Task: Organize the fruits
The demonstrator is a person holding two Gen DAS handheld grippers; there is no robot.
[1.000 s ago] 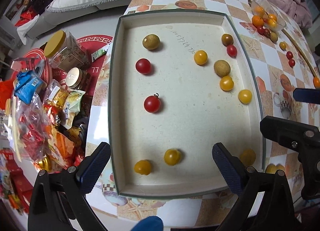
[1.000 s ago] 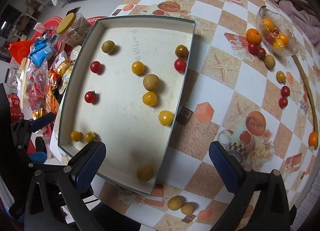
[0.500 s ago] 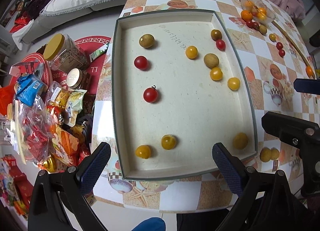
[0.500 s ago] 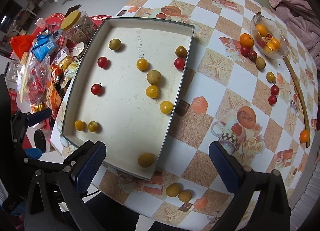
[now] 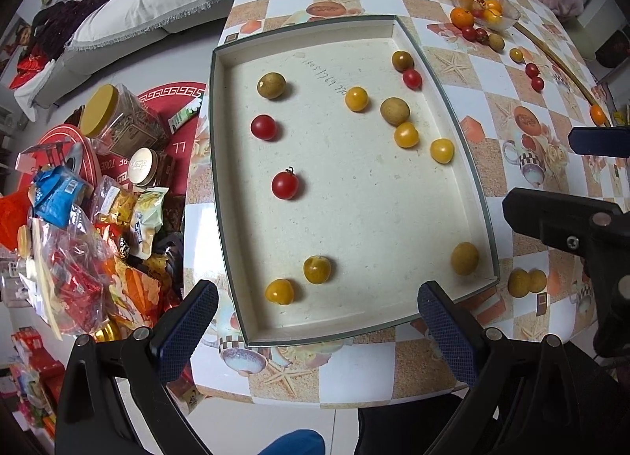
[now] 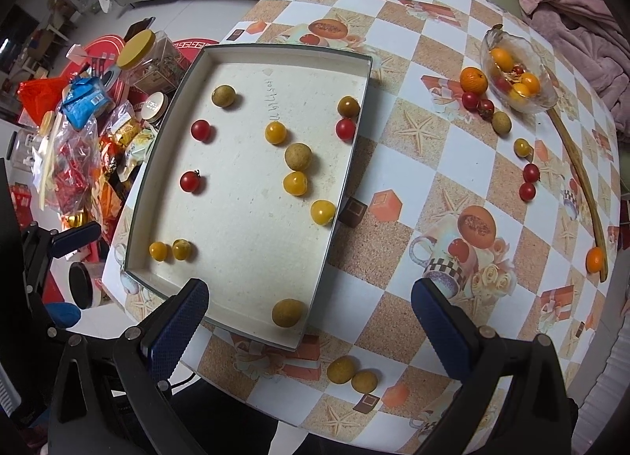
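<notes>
A shallow cream tray (image 5: 232, 187) (image 6: 165, 163) lies on the patterned table and holds several small fruits: red tomatoes (image 5: 285, 185) (image 6: 190, 181), yellow tomatoes (image 5: 279, 291) (image 6: 323, 212) and brown longans (image 5: 464, 258) (image 6: 289, 312). Two longans (image 6: 341, 370) (image 5: 519, 282) lie on the table near its front edge. My left gripper (image 5: 317, 329) is open and empty, high above the tray's near end. My right gripper (image 6: 309, 321) is open and empty, above the tray's near right corner.
A glass bowl (image 6: 547, 100) (image 5: 508, 13) with oranges stands at the far right, with loose tomatoes (image 6: 527, 191) and an orange (image 6: 474, 80) beside it. A wooden stick (image 6: 579, 179) lies along the right edge. Snack bags and jars (image 5: 98, 195) crowd the floor left of the table.
Both grippers have drawn back and up from the tray, so more of the table shows. Both stay open. The fruits have not moved.
</notes>
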